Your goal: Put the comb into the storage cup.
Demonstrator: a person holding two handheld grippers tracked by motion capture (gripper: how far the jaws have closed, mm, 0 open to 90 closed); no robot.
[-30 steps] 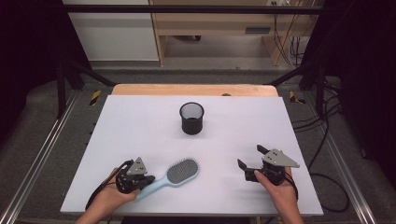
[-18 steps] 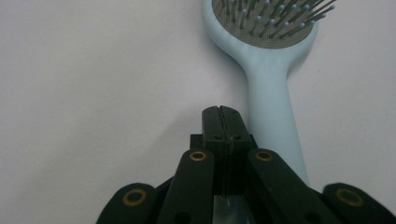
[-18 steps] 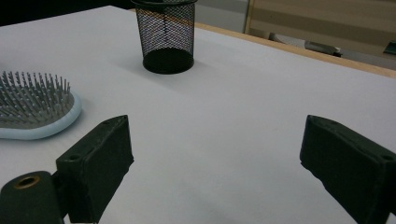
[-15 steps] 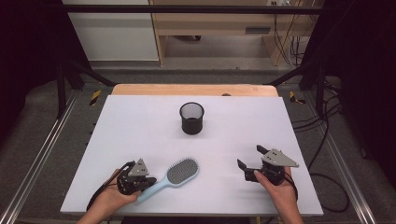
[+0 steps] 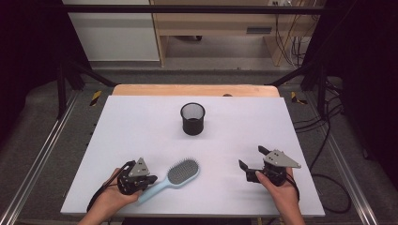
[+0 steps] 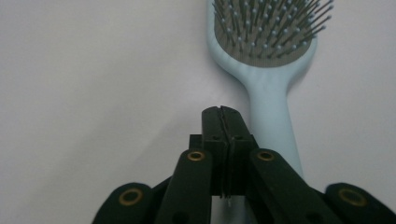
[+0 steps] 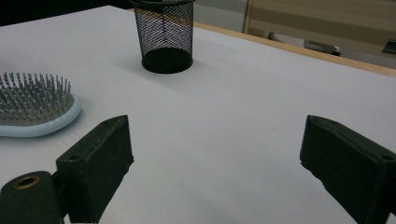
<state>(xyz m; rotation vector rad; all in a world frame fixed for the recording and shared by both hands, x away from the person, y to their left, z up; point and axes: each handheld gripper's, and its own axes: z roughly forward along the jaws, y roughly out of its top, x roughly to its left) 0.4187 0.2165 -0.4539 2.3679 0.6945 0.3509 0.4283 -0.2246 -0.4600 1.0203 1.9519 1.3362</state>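
A light blue hairbrush (image 5: 183,171) lies bristles up on the white table (image 5: 141,126), its handle pointing toward the near left. My left gripper (image 5: 149,180) rests at the end of that handle. Its jaws are pressed together with nothing between them. In the left gripper view the shut gripper (image 6: 222,111) sits just left of the brush handle (image 6: 273,116). My right gripper (image 5: 251,158) is open at the near right, well apart from the brush. The right gripper view has the gripper (image 7: 215,140) spread wide over bare table, with the brush head (image 7: 35,109) at its left.
A black mesh cup (image 5: 193,118) stands upright at the middle of the table, farther back; it is also seen as the mesh cup (image 7: 164,35) ahead of the right gripper. A wooden strip (image 5: 192,90) runs along the table's far edge.
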